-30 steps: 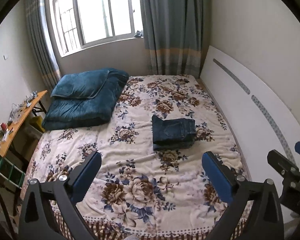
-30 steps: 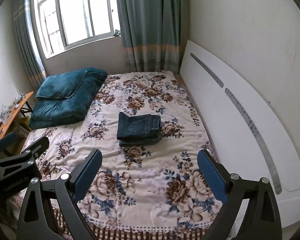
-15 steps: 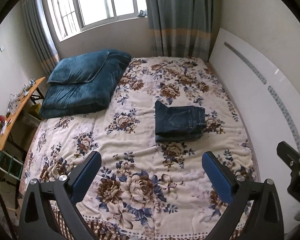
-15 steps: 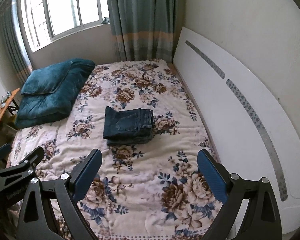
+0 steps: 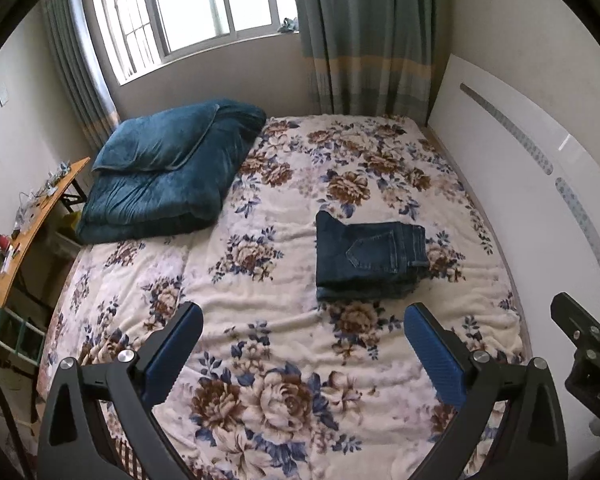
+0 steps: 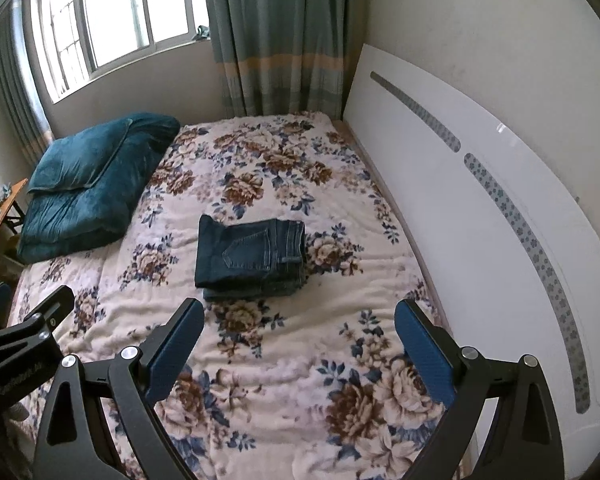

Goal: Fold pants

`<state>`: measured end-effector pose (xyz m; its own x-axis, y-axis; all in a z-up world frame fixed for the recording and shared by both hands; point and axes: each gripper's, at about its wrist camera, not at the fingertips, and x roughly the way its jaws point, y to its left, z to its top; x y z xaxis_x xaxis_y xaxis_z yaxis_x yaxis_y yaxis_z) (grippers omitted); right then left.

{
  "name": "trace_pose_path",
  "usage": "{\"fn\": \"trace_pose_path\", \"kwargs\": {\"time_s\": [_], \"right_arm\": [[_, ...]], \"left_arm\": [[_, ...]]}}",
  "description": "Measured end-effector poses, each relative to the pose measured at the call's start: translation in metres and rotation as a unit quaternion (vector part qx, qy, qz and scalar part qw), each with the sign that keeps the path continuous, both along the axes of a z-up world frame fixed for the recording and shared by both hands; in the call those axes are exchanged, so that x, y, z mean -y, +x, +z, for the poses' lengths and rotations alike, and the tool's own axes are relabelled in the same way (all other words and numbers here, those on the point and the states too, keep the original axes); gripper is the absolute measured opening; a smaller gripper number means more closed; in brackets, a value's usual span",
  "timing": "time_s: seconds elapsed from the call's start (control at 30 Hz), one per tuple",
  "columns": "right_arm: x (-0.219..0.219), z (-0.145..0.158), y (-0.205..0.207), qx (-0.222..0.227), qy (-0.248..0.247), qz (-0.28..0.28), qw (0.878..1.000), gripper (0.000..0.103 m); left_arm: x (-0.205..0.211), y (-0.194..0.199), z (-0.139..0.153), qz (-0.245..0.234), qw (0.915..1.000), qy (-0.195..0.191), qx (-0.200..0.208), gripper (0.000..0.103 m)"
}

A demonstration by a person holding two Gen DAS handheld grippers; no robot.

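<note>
Dark blue jeans [image 5: 370,258] lie folded into a compact stack on the floral bedspread [image 5: 284,360], back pocket up. In the right wrist view the same folded jeans [image 6: 250,256] sit mid-bed. My left gripper [image 5: 302,320] hovers above the near part of the bed, open and holding nothing, the jeans just beyond its right finger. My right gripper [image 6: 300,318] is also open and bare, with the jeans just beyond its left finger. Each gripper's body shows at the other view's edge.
A folded teal quilt and pillow [image 5: 168,172] lie at the far left of the bed. A white headboard [image 6: 480,208] runs along the right side. A wooden side table [image 5: 32,224] with small items stands to the left. Window and curtains [image 5: 360,32] are behind.
Both grippers moved forward and tilted down toward the bed, so the folded jeans appear closer and larger. Both stayed open; the jeans did not move.
</note>
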<state>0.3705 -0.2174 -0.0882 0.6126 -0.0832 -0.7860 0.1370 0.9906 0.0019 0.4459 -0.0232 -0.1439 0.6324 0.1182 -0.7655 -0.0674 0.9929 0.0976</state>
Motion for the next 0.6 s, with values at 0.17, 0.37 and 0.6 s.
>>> {"fn": "trace_pose_path", "kwargs": {"time_s": [0.17, 0.37, 0.6], "right_arm": [[-0.0029, -0.0055, 0.0013, 0.006, -0.002, -0.002, 1.0, 0.1], [-0.0036, -0.0068, -0.0009, 0.011, -0.003, -0.003, 1.0, 0.101], [-0.0017, -0.0094, -0.0013, 0.011, -0.003, -0.004, 1.0, 0.101]], "left_arm": [[-0.0005, 0.0013, 0.0029, -0.004, 0.9999, -0.008, 0.012, 0.103], [0.0004, 0.0019, 0.0053, -0.01, 0.9996, -0.009, 0.025, 0.103], [0.0017, 0.0027, 0.0044, -0.011, 0.9997, -0.007, 0.023, 0.103]]}}
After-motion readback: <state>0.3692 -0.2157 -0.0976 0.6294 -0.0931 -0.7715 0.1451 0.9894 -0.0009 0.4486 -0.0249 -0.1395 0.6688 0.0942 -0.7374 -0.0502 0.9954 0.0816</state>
